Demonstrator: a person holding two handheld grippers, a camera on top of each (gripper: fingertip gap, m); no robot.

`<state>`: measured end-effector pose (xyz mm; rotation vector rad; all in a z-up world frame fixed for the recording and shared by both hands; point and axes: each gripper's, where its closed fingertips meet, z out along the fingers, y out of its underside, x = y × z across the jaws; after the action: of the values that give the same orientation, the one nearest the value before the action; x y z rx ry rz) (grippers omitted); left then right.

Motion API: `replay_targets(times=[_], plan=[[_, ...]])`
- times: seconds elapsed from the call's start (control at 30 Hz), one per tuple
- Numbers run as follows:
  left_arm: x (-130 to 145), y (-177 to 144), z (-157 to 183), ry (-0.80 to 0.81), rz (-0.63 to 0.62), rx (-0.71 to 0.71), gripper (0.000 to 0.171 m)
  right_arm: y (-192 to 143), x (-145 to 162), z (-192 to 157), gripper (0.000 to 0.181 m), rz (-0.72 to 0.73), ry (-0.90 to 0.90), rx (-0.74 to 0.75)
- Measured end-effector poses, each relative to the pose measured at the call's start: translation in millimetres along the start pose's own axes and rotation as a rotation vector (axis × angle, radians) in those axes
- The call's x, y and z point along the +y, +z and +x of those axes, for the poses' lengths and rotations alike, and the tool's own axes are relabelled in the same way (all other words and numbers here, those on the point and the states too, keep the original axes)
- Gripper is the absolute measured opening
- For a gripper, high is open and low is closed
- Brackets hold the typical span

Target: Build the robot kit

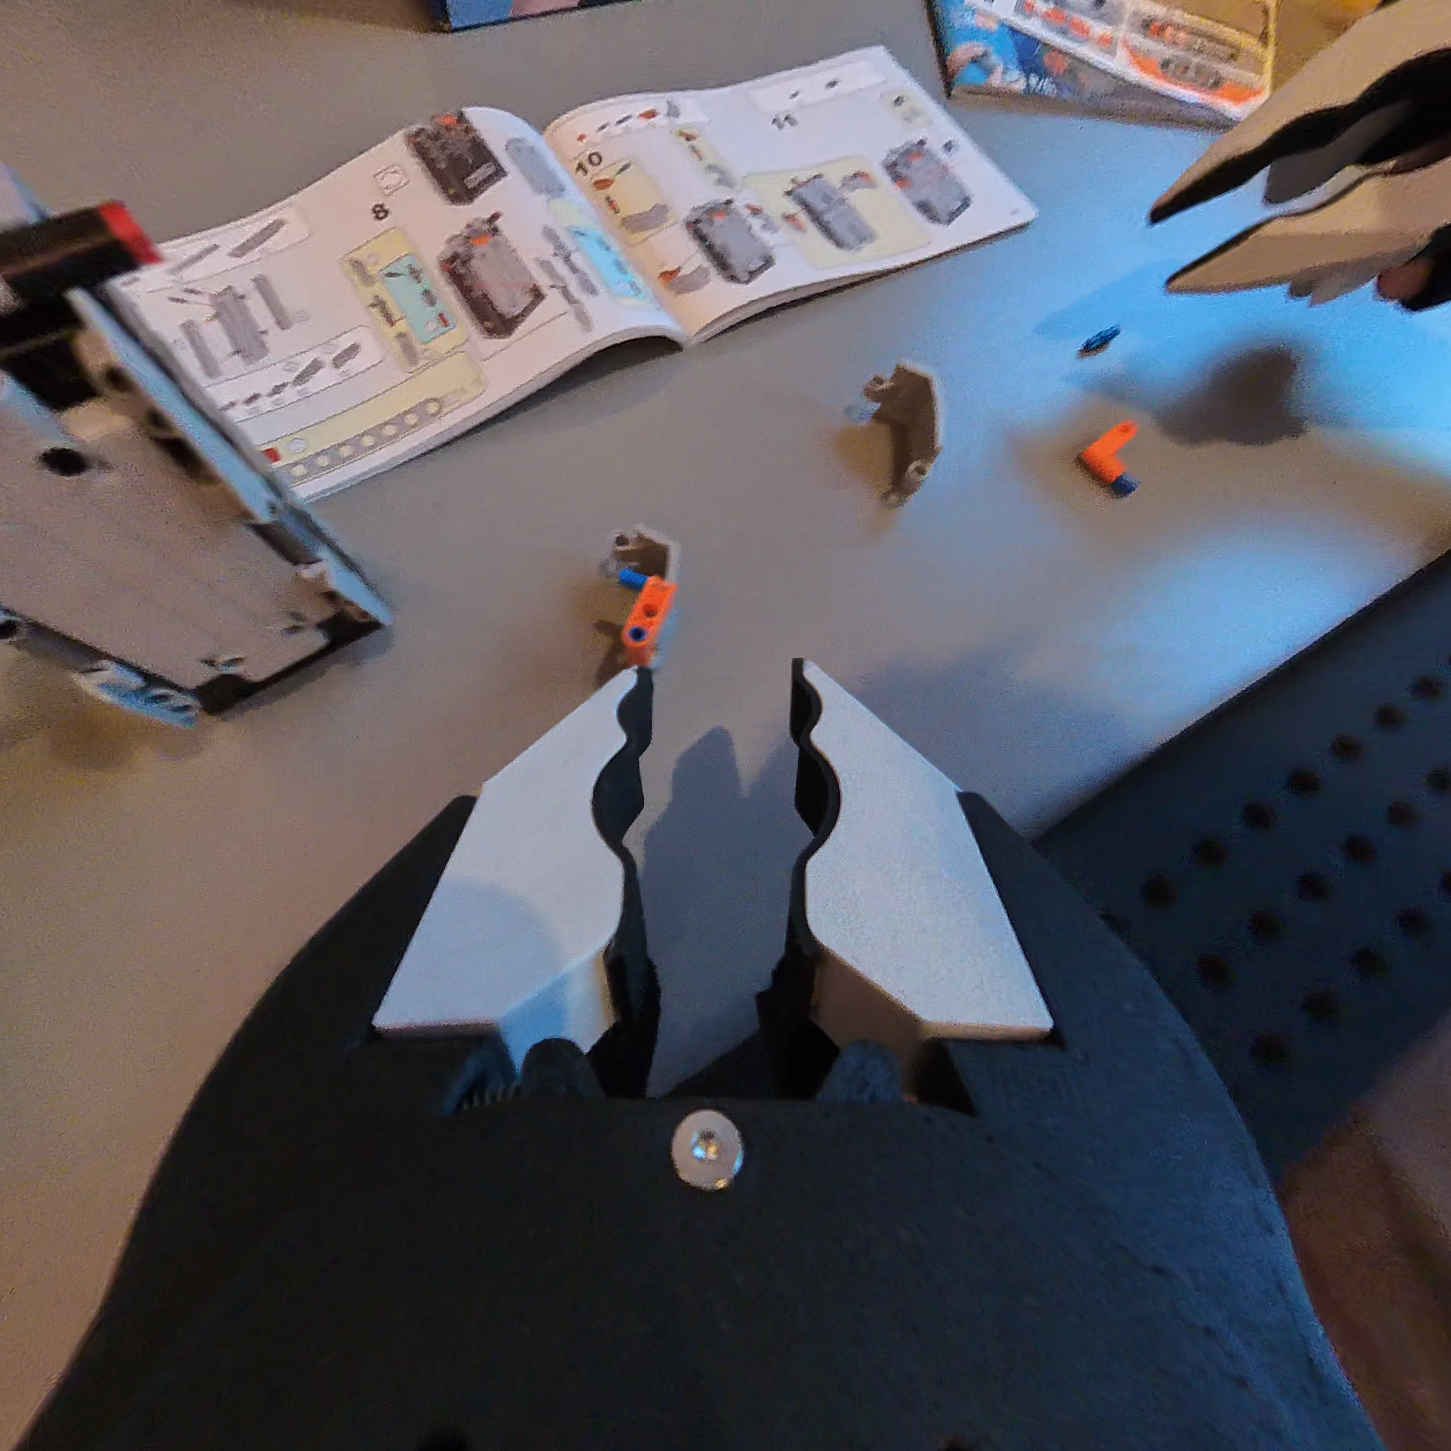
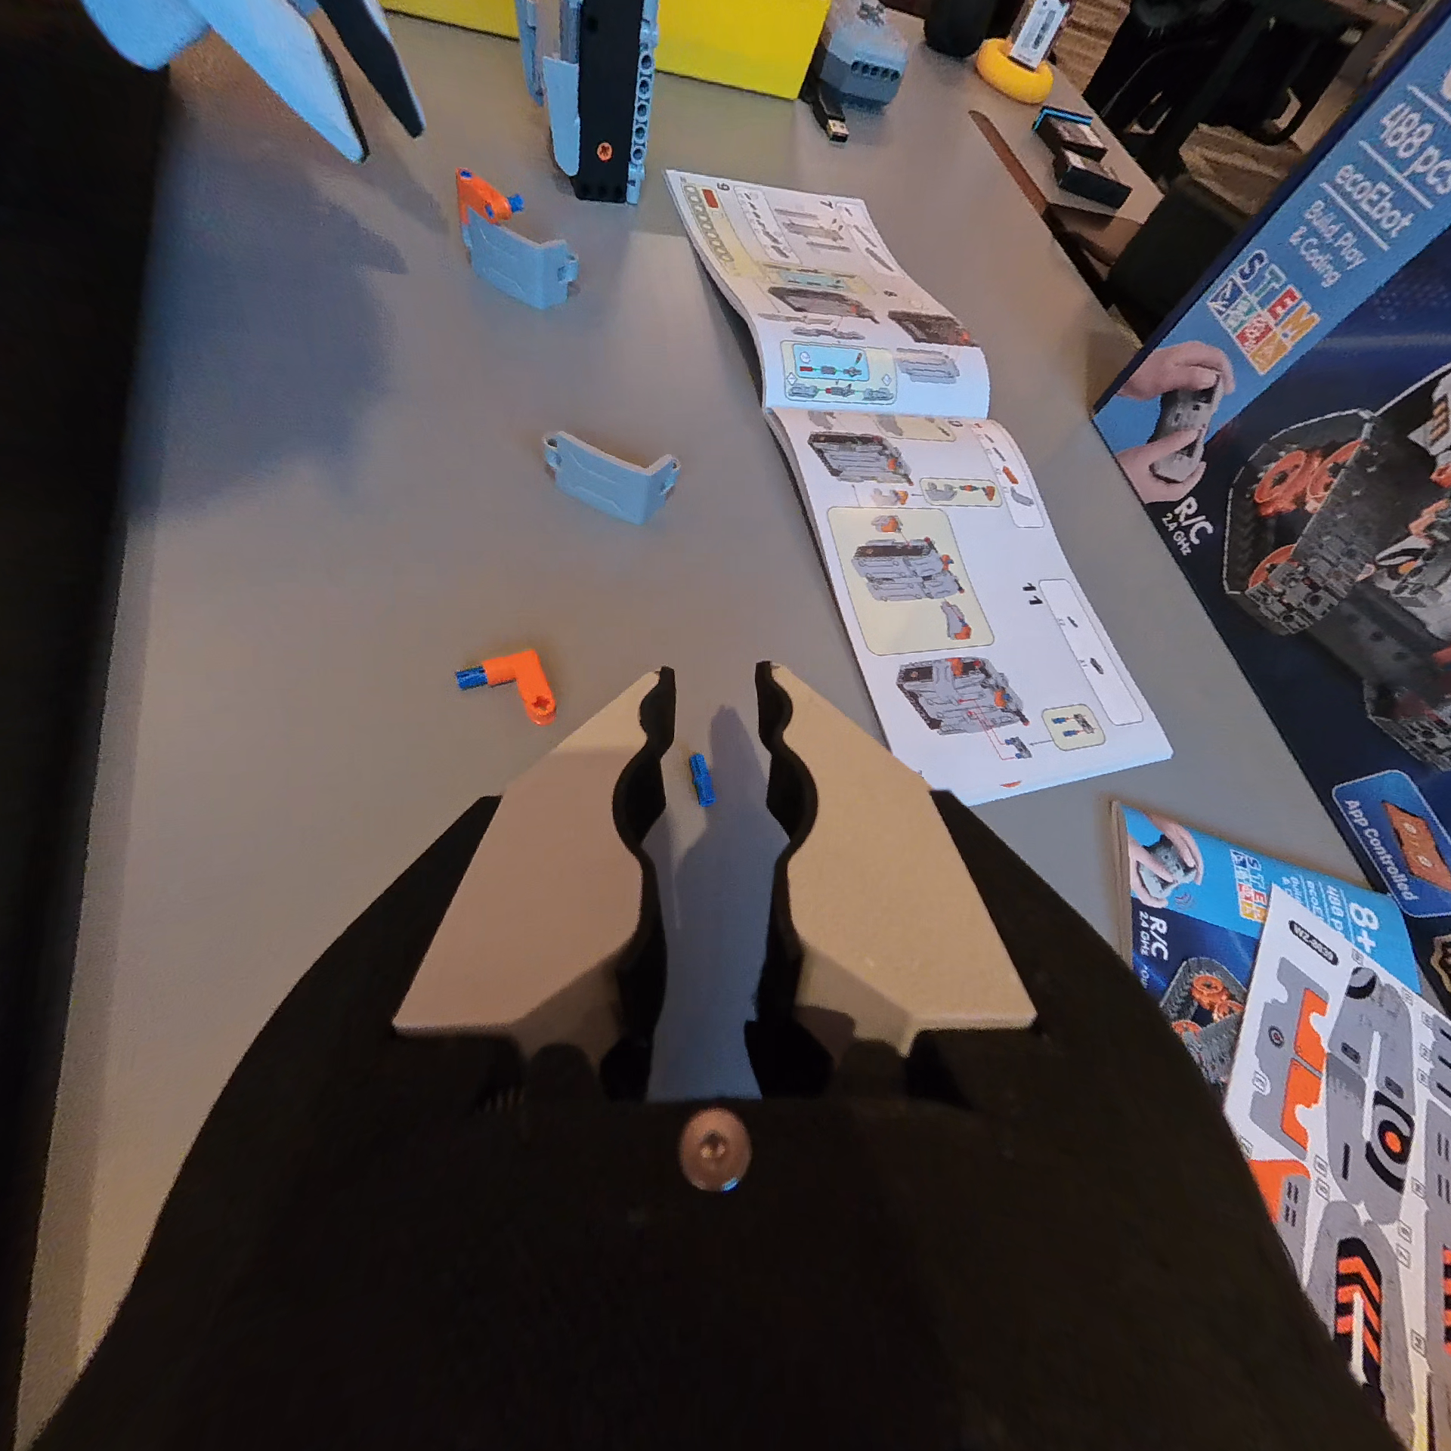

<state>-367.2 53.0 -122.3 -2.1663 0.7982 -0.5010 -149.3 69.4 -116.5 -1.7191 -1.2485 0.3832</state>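
Observation:
My left gripper (image 1: 718, 667) is open and empty above the grey table. Just beyond its left fingertip lies a grey curved panel with an orange connector and blue pin (image 1: 648, 601). A second grey panel (image 1: 903, 428), an orange elbow connector with a blue pin (image 1: 1107, 459) and a loose blue pin (image 1: 1099, 339) lie farther right. My right gripper (image 2: 713, 669) is open and empty, hovering over the loose blue pin (image 2: 701, 779), which shows between its fingers. The orange elbow (image 2: 514, 681) lies left of its left fingertip. The grey panels (image 2: 612, 475) (image 2: 514, 255) lie farther on.
An open instruction booklet (image 1: 550, 259) (image 2: 926, 487) lies on the table. A grey and black built block (image 1: 149, 502) (image 2: 601, 94) stands at the left. A printed toy box (image 2: 1319, 440), a sticker sheet (image 2: 1335, 1099), a yellow box (image 2: 707, 39) and a black perforated board (image 1: 1295, 864) line the edges. Spacing between my two grippers at the tips: around 20 cm.

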Motion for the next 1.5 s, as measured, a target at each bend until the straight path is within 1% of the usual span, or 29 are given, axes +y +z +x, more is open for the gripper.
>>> replay_targets(times=[0.1,0.27,0.33,0.37,0.43,0.53,0.57,0.7,0.83,0.9,1.07,1.23,1.5], plan=[[3.7,2.8,-15.2,0.053,-0.018,0.018,0.032,1.1,-2.5,-1.8,0.02,0.009,-0.017,0.004],[9.8,18.7,-12.8,0.135,-0.082,0.133,0.027,0.5,0.1,0.3,0.019,0.002,-0.019,0.02],[9.2,24.4,-11.6,0.123,-0.089,0.17,0.019,1.3,2.5,0.7,0.019,-0.009,-0.025,0.024],[8.8,26.6,-11.9,0.122,-0.092,0.183,0.009,1.5,2.5,0.5,0.019,-0.009,-0.025,0.023],[10.5,29.2,-7.9,0.141,-0.105,0.229,0.006,1.7,2.3,0.1,0.019,-0.007,-0.026,0.021],[20.0,33.9,-6.3,0.172,-0.18,0.257,0.011,1.9,3.6,0.2,0.019,-0.014,-0.03,0.022],[19.2,35.3,-7.0,0.183,-0.179,0.251,0.008,1.8,3.6,0.1,0.019,-0.015,-0.032,0.022],[15.5,39.4,-2.7,0.185,-0.169,0.277,0.006,1.9,3.5,-0.7,0.018,-0.019,-0.041,0.023],[16.5,39.8,-7.4,0.19,-0.167,0.268,0.005,1.8,4.1,-0.7,0.018,-0.02,-0.041,0.022],[16.9,38.2,-10.7,0.182,-0.168,0.266,0.008,1.7,3.6,-0.8,0.018,-0.018,-0.04,0.02],[17.7,36.2,-17.8,0.173,-0.167,0.244,0.008,2.2,3.6,-2.0,0.018,-0.023,-0.049,0.019],[19.2,33.5,-15.1,0.168,-0.175,0.25,0.012,1.9,4.4,-1.7,0.018,-0.027,-0.053,0.022],[15.2,37.8,-9.0,0.113,-0.137,0.24,0.018,2.7,4.6,-2.9,0.018,-0.035,-0.065,0.021]])
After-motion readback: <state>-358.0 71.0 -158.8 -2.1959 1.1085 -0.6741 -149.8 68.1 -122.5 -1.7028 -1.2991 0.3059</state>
